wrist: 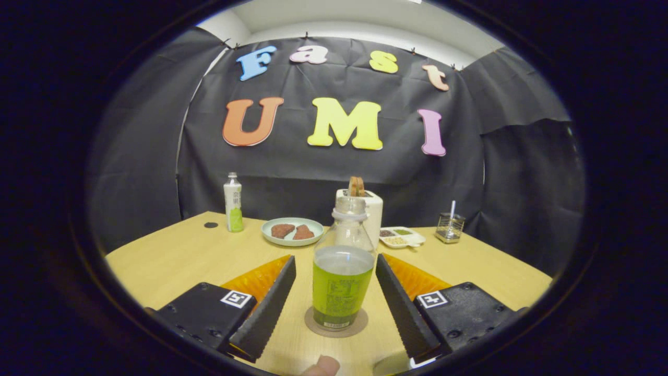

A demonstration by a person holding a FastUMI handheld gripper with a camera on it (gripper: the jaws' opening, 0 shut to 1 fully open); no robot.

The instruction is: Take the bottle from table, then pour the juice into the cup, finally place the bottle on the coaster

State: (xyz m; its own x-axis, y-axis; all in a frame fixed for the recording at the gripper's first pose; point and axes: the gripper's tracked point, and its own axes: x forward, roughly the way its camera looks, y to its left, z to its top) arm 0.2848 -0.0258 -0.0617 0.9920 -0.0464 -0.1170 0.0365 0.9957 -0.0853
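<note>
My gripper [335, 308]: fingers spread wide, holding nothing, one to each side of the bottle [342, 271], which stands upright on the coaster [336, 325] and touches neither. Risk, as I judge it: pulling back crooked could clip the bottle and tip it. Beyond: toaster [365, 206], plate [292, 231], snack tray [401, 237], second bottle [233, 202], glass jar [449, 227], none obstructing.
</note>
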